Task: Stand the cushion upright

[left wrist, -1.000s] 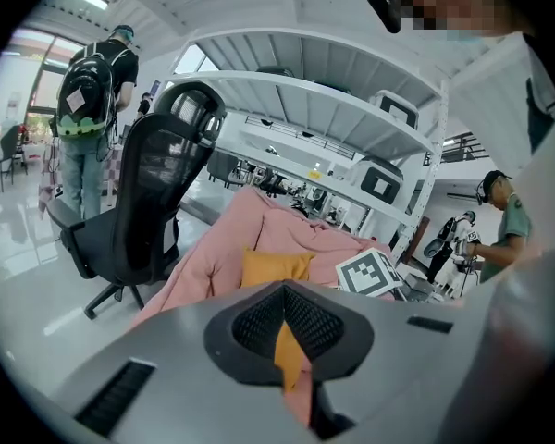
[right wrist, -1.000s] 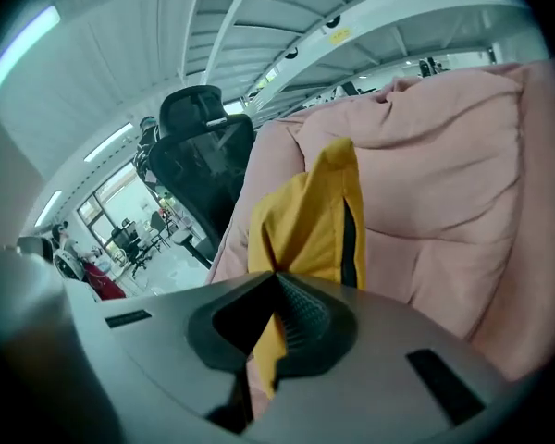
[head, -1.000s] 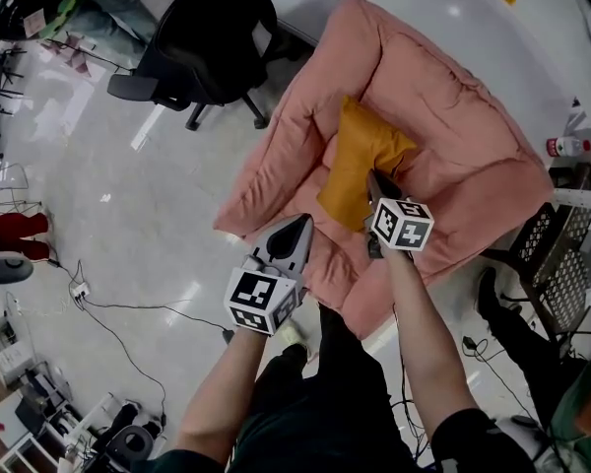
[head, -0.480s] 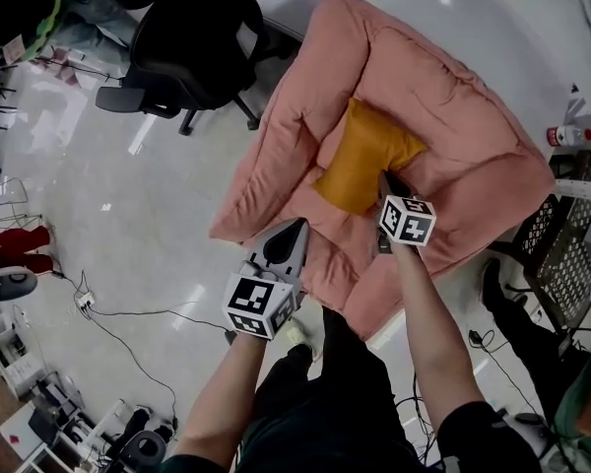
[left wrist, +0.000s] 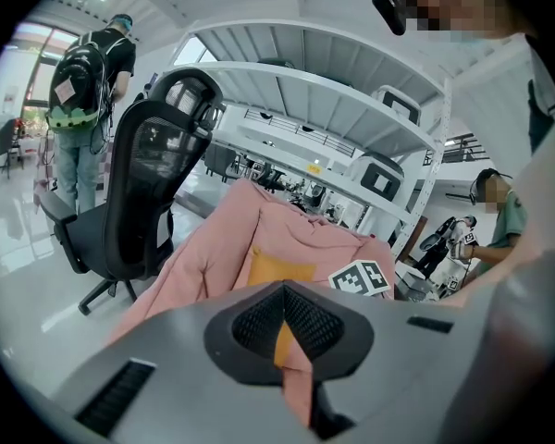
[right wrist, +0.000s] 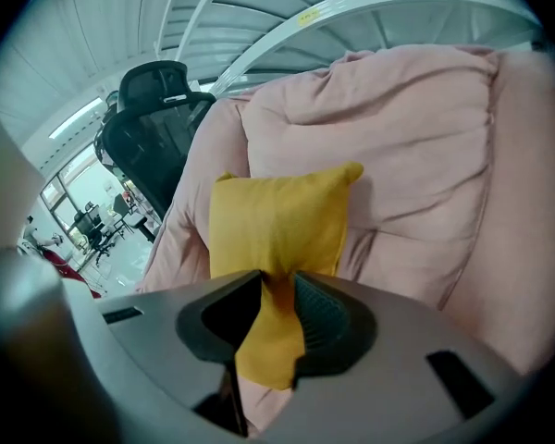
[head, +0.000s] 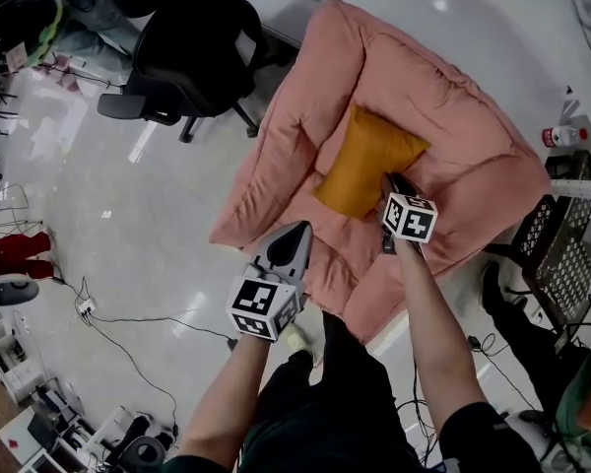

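Grey workshop floor [head: 128,215] holds a black office chair [head: 187,57] to the left of a pink sofa [head: 453,116]. The left gripper [head: 297,227] hovers at the sofa's front edge, its fingers pressed together on nothing. On the sofa's seat, a yellow cushion [head: 364,161] stands leaning on the backrest. The right gripper [head: 392,180] is at the cushion's lower corner, fingers opening, with that corner between them.

A lab-like workroom: black office chair [head: 192,57], white metal shelving [left wrist: 333,109], loose cables [head: 128,308] across a glossy floor [head: 128,215].
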{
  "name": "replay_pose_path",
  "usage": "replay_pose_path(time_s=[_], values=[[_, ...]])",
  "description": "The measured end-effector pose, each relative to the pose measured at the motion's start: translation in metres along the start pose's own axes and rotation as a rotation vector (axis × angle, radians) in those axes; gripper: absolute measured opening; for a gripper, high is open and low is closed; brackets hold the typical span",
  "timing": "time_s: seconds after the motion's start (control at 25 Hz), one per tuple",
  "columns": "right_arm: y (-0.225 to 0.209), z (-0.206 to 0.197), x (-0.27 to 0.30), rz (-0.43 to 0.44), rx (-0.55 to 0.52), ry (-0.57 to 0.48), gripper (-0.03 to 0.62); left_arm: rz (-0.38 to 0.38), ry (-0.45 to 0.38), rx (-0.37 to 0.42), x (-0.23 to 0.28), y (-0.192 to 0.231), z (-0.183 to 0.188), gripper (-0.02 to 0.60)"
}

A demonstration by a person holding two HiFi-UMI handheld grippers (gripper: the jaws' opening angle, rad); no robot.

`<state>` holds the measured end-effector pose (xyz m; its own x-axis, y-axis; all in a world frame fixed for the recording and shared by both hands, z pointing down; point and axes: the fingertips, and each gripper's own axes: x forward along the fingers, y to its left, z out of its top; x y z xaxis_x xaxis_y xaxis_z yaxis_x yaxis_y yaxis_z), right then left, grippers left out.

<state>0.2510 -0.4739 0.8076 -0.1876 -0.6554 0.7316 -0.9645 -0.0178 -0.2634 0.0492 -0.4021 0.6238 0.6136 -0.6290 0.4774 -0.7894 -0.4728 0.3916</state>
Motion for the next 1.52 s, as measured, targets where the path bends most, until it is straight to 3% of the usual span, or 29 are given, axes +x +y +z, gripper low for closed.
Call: replay_pose_path(time_s=[0.24,0.32,0.6,1.52], values=[[-0.013,0.011,-0.036,-0.106,-0.029,-0.052,0.106,-0.007,-0.02,0.006,-0.011,-0.011,0.005,0.006],[-0.005,0.013,-0.051,-0.101,-0.044,-0.07,0.072,-0.003,-0.025,0.005,-0.017,-0.014,0.004,0.006],[0.049,0.013,-0.109,-0.004,-0.092,-0.132,0.015,0.007,-0.043,0.012,-0.05,-0.021,0.005,0.006],[0.226,0.008,-0.334,0.197,-0.229,-0.38,0.006,0.038,-0.108,0.047,-0.225,-0.05,0.025,0.006]])
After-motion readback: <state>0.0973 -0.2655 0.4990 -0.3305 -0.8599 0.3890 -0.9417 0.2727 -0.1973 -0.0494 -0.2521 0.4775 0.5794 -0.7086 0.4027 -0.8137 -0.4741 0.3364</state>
